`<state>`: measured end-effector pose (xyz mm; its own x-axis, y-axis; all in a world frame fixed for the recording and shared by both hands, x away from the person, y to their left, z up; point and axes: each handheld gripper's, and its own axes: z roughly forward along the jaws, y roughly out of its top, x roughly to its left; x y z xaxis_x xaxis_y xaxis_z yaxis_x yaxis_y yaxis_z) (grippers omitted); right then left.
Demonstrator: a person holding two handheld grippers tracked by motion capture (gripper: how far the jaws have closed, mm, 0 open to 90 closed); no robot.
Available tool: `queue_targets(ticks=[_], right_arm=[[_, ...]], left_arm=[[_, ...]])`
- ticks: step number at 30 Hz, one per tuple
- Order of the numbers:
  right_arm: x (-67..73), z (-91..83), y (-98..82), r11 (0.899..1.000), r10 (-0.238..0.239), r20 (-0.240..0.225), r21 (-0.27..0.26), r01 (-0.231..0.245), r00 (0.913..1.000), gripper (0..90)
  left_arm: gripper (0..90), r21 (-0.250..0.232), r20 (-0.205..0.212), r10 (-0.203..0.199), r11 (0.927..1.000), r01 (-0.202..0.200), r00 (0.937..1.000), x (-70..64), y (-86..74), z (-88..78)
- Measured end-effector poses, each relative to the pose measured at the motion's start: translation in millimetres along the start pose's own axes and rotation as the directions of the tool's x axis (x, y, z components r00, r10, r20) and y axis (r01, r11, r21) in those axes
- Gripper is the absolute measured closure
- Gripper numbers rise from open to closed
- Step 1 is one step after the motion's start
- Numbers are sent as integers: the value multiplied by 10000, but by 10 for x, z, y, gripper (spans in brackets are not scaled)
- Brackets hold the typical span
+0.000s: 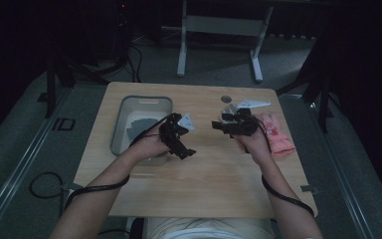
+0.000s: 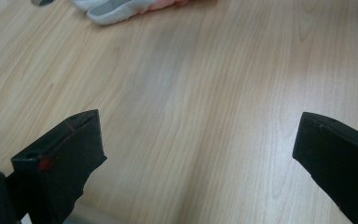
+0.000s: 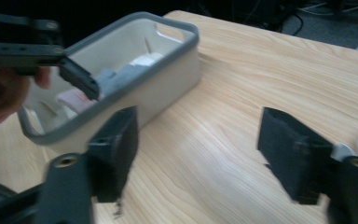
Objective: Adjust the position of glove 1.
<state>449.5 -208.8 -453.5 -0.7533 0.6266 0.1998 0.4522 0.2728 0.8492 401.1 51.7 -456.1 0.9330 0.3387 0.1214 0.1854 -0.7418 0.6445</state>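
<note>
Sock (image 1: 277,134), long axis running away from person, beside right claw (image 1: 218,125)

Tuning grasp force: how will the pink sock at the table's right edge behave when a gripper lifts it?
The pink sock lies flat and crumpled, so it is probably floppy and will drape from the jaws. It looks like thin fabric, likely light. Pushed on the smooth wooden table, it would probably bunch, not roll.

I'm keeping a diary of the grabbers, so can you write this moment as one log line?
left gripper: open, empty, beside grey bin | right gripper: open, empty, above table | pink cloth: on table, right edge
</note>
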Motion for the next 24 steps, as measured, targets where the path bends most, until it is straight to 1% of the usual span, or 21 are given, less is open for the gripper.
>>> queue_targets(ticks=[2,4,6,8,10,11,13,14,15,16,17,18,20,21,22,23,24], right_arm=[[-63,-58,-28,10000,-50,199,24,50,9998,374],[-113,-90,-48,9999,-99,333,104,96,9994,408],[-168,-129,-82,9996,-166,609,232,152,9980,444],[-213,-157,-114,9995,-180,749,266,160,9970,466],[-267,-193,-154,9992,-211,950,368,177,9953,490],[-294,-205,-169,9989,-235,1005,434,192,9947,515],[-351,-226,-194,9983,-115,845,588,66,9964,541],[-386,-237,-214,9979,-61,857,654,5,9963,568],[-410,-246,-228,9973,-112,917,732,45,9957,581],[-434,-251,-242,9968,-150,960,797,73,9953,587],[-457,-255,-254,9961,-160,1051,879,68,9943,602],[-472,-259,-261,9954,-157,1108,956,50,9937,621],[-511,-274,-274,9937,-278,1319,1112,131,9909,641],[-527,-280,-275,9930,-292,1370,1176,130,9901,648],[-544,-287,-275,9922,-309,1411,1237,134,9895,648],[-544,-287,-275,9922,-309,1411,1237,134,9895,648],[-590,-296,-280,9894,-527,1214,1411,353,9912,658]], left_arm=[[14,-91,83,40,10000,-39,10000,-72,15,27],[14,-156,317,147,9998,-142,9994,-174,27,67],[14,-71,412,327,9994,-325,9986,-260,32,104],[14,-120,528,347,9993,-341,9980,-331,22,132],[14,-289,558,199,9994,-183,9982,-390,-4,156],[14,-262,566,189,9995,-175,9982,-410,-15,164],[14,-356,474,174,9992,-157,9987,-475,-58,191],[14,-401,529,101,9992,-80,9985,-504,-80,207],[14,-497,627,-12,9988,43,9980,-536,-106,225],[14,-502,583,-86,9987,116,9983,-572,-130,248],[14,-444,534,-21,9990,45,9986,-595,-147,260],[14,-462,495,-65,9989,88,9988,-642,-174,286],[14,-437,358,-33,9990,49,9994,-705,-207,316],[14,-493,228,-83,9987,95,9997,-744,-225,332],[14,-575,-24,-126,9983,125,9999,-805,-256,355],[14,-575,-24,-126,9983,125,9999,-805,-256,355],[14,-648,-201,-293,9975,280,9994,-840,-285,377]])
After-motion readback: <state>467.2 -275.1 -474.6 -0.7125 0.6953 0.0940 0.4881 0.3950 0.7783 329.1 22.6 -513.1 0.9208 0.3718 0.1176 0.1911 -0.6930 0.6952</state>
